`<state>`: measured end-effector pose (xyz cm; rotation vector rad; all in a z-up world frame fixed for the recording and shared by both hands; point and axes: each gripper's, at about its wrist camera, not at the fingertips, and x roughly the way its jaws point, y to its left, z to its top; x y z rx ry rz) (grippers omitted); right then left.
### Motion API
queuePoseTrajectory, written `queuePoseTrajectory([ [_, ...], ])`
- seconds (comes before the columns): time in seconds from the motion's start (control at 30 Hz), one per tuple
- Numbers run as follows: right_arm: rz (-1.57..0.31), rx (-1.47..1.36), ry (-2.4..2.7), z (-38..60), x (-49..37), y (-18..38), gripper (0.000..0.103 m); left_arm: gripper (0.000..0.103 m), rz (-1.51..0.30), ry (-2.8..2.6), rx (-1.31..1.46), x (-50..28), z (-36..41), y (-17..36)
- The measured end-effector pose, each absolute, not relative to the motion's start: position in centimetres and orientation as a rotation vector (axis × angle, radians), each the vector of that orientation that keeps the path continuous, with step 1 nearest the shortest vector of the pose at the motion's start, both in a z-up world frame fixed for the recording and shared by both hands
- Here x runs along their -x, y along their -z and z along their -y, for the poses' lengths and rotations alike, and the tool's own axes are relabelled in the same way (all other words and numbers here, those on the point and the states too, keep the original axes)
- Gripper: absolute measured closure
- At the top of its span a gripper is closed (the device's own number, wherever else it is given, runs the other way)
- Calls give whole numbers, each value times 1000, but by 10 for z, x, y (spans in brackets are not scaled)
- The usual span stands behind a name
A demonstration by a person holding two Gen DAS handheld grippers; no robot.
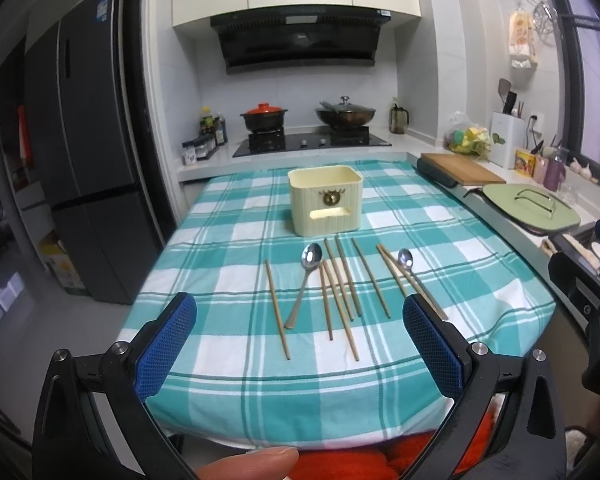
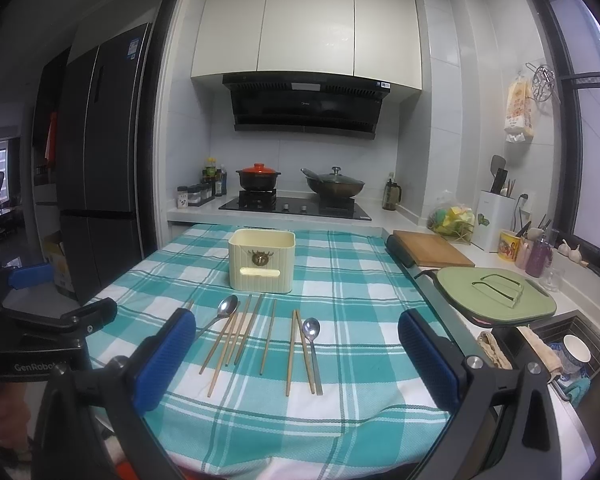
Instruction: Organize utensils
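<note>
I've got the left gripper (image 1: pixel 300 344) jaws released, nothing held. Mid-frame on the checked cloth (image 1: pixel 228 384): chopsticks (image 1: pixel 342 280) scattered w/ 2 spoons (image 1: pixel 305 280), cream holder (image 1: pixel 326 200) just behind. Right gripper (image 2: pixel 296 354) jaws also spread, empty, low center.

A: Table layout?
B: Utensil box (image 1: pixel 325 200) stands mid-table (image 1: pixel 228 384), stove (image 1: pixel 312 144) behind it. Chopsticks (image 1: pixel 342 280) lie in a loose row in front of the box.

A: Spoons?
B: One spoon (image 1: pixel 306 280) left of the middle chopsticks, a single chopstick (image 1: pixel 277 310) further left. Second spoon (image 1: pixel 414 276) at the right end, touching a chopstick pair. Cutting board (image 1: pixel 460 168) right of the table.
</note>
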<state>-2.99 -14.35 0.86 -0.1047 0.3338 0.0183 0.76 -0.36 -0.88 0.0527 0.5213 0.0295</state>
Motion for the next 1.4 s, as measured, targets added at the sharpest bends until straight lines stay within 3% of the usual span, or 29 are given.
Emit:
queuePoseTrajectory([
  [1.4, -379, 120, -31, 141, 13, -3, 0, 0, -563, -50, -34, -25, -2, 13],
])
